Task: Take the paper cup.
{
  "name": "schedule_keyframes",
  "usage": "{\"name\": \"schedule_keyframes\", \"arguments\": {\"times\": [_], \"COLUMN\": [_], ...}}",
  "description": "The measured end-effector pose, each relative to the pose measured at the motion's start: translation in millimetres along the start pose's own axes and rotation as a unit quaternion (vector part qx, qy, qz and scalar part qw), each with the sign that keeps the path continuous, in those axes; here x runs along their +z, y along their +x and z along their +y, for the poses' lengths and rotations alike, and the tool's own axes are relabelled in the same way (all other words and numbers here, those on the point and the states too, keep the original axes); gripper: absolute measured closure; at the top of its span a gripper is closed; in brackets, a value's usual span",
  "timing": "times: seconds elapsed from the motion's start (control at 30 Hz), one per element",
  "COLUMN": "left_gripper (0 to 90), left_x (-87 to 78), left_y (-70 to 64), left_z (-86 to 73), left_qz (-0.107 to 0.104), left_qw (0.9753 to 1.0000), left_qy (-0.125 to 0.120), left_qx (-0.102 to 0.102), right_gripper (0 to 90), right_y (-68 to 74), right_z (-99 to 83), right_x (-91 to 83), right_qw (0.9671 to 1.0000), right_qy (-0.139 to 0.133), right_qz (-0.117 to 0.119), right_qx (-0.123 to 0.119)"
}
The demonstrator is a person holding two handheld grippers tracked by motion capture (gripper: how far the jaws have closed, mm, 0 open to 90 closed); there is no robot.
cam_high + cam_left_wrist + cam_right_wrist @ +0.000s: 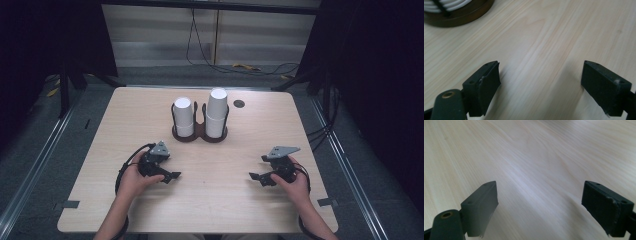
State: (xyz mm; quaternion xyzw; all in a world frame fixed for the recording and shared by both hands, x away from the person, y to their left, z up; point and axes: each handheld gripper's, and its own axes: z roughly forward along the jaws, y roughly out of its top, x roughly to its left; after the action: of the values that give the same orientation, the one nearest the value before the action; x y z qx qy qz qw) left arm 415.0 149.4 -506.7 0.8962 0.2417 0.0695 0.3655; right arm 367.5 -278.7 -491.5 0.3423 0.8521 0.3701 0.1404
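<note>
White paper cups (184, 116) stand in a dark holder (199, 134) well beyond both grippers' fingers; the left gripper (170, 176) and right gripper (256, 177) gape wide, holding nothing.

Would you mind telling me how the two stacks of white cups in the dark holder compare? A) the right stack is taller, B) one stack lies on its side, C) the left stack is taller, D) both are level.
A: in the high view the right stack rises above the left stack, both upright in the dark holder.
</note>
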Motion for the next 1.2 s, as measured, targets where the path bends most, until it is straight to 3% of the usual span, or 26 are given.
{"name": "schedule_keyframes", "arguments": {"times": [0.07, 0.1, 0.17, 0.23, 0.43, 0.5, 0.6, 0.73, 0.9, 1.2], "left_gripper": [15.4, 15.4, 15.4, 15.7, 15.8, 16.3, 16.2, 16.3, 16.2, 16.3], "left_x": [-1.3, -3.3, -5.4, -5.9, -11.6, -14.5, -20.8, -27.6, -41.6, -52.8], "left_y": [0.5, 2.6, 4.5, 5.7, 10.1, 13.2, 18.1, 23.5, 33.6, 47.2], "left_z": [-1.2, -1.3, -0.6, 2.1, 18.0, 25.1, 33.9, 42.7, 63.3, 79.2], "left_qz": [0.004, 0.008, 0.009, 0.011, 0.001, 0.001, -0.007, -0.003, -0.004, -0.005], "left_qw": [1.0000, 0.9999, 0.9998, 0.9998, 0.9998, 0.9998, 0.9994, 0.9997, 0.9996, 0.9996], "left_qy": [-0.001, 0.008, 0.018, 0.013, -0.008, -0.014, -0.028, -0.020, -0.027, -0.022], "left_qx": [-0.009, -0.002, -0.009, -0.010, -0.016, -0.011, -0.018, -0.015, -0.008, -0.018], "right_gripper": [13.1, 13.1, 13.3, 13.4, 13.7, 14.1, 14.7, 14.7, 15.5, 16.4], "right_y": [2.2, 5.3, 9.4, 12.7, 13.3, 14.7, 16.6, 18.6, 24.1, 31.3], "right_z": [2.0, 4.8, 7.3, 11.9, 26.1, 28.4, 31.1, 38.6, 55.9, 76.5], "right_x": [0.8, 2.3, 4.0, 4.6, 5.5, 7.9, 13.2, 20.1, 34.4, 51.2], "right_qw": [1.0000, 1.0000, 0.9999, 0.9995, 0.9994, 0.9995, 0.9995, 0.9982, 0.9982, 0.9981], "right_qy": [-0.001, 0.000, 0.002, -0.008, -0.025, -0.024, -0.020, -0.030, -0.024, -0.024], "right_qz": [0.002, 0.005, 0.012, 0.029, 0.025, 0.020, 0.024, 0.043, 0.053, 0.056], "right_qx": [-0.003, -0.005, -0.006, 0.001, 0.002, 0.003, 0.005, 0.028, 0.011, -0.007]}}
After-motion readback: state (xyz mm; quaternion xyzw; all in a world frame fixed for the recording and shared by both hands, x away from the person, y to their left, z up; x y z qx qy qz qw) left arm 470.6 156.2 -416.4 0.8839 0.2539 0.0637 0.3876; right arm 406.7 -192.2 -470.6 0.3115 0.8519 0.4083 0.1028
